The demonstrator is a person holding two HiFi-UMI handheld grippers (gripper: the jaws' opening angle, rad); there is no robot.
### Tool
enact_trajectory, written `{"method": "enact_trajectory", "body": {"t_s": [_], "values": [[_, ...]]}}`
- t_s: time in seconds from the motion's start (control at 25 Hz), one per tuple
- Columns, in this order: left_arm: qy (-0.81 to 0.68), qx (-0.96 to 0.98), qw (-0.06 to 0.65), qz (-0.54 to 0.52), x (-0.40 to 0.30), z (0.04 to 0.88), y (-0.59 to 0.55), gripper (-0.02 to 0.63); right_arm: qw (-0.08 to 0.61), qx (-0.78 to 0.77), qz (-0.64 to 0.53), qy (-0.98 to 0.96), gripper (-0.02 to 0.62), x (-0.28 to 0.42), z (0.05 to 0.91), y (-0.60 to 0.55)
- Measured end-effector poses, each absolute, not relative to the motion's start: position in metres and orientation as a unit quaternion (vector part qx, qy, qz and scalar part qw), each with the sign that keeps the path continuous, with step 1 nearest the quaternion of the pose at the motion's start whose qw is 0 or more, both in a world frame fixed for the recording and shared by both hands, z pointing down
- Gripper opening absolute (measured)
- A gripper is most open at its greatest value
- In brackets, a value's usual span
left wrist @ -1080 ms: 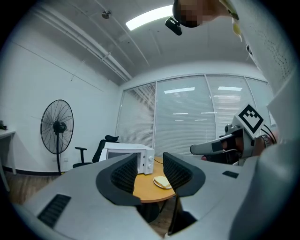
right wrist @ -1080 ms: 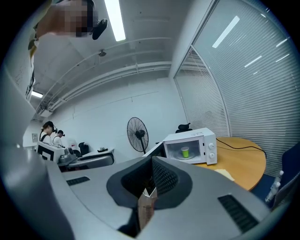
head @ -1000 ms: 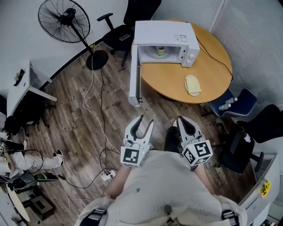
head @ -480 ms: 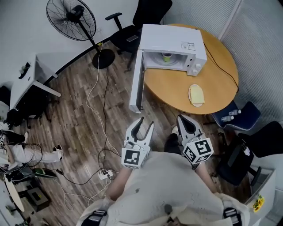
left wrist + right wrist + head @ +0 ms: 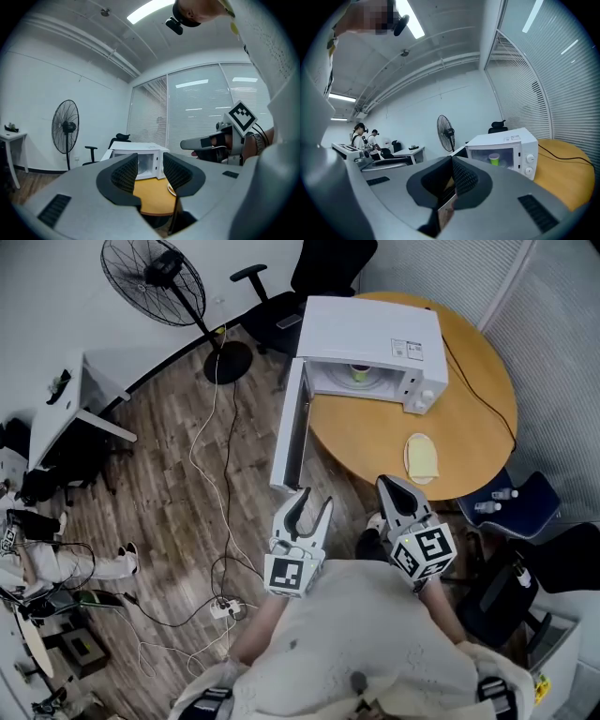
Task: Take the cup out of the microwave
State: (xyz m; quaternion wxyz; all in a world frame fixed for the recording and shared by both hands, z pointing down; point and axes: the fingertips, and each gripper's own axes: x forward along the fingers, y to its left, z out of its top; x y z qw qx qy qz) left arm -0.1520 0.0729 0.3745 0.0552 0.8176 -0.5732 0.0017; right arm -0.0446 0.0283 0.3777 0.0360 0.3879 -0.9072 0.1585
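A: The left gripper (image 5: 313,501) and the right gripper (image 5: 390,487) are closer to the round table (image 5: 375,442) than before.
B: Where's the cup?
A: The green cup (image 5: 361,371) stands inside the white microwave (image 5: 375,329), top middle. Its door (image 5: 289,432) hangs open.
B: And the jaws?
A: Left ones are partly apart, with nothing between. Right ones are pressed together, empty.

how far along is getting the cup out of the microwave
Done: the microwave door stands open. In hand: nothing yet; the left gripper is open and empty, the right gripper shut and empty, both short of the table. Left: reach in, grip the green cup sitting inside the microwave, and lift it out.
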Motion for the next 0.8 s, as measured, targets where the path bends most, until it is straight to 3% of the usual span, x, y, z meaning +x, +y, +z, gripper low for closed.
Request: {"method": "enact_trajectory", "body": {"t_s": [0.8], "values": [[-0.621, 0.782, 0.054, 0.012, -0.066, 0.386, -0.036, 0.187, 0.034, 0.334, 0.151, -0.93, 0.009, 0.036, 0.379, -0.094]]}}
